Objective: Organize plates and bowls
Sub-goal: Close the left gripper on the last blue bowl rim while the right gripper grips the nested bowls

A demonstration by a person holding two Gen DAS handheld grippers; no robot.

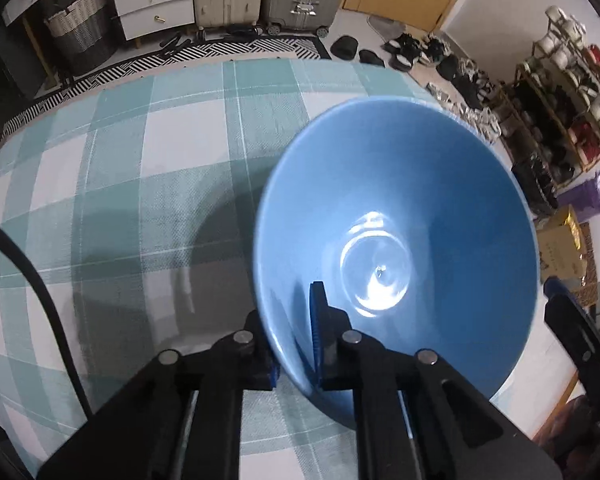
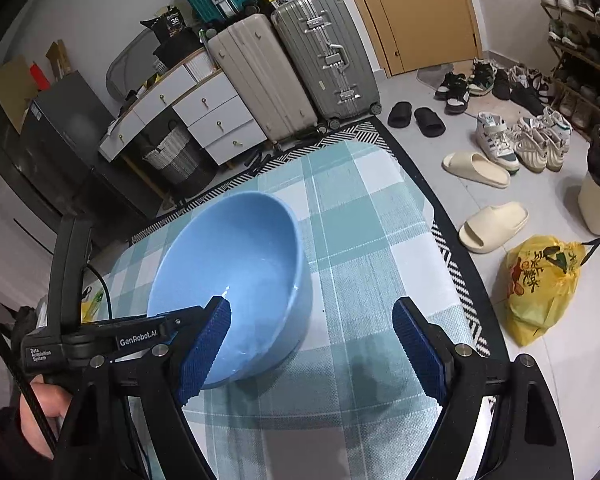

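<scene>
On checked cloth (image 1: pixel 140 160) | left hand-held gripper (image 1: pixel 296 352) pinching blue bowl (image 1: pixel 396 200) rim, seemingly tilted | right hand-held gripper (image 2: pixel 312 344) spread

A single blue bowl (image 1: pixel 396 216) sits on a teal and white checked cloth (image 1: pixel 140 168), glossy and empty, its mouth facing up. In the left wrist view it fills the right centre of the frame, light glinting off its round bottom. In the right wrist view the bowl (image 2: pixel 240 256) lies left of centre, looking tilted.
</scene>
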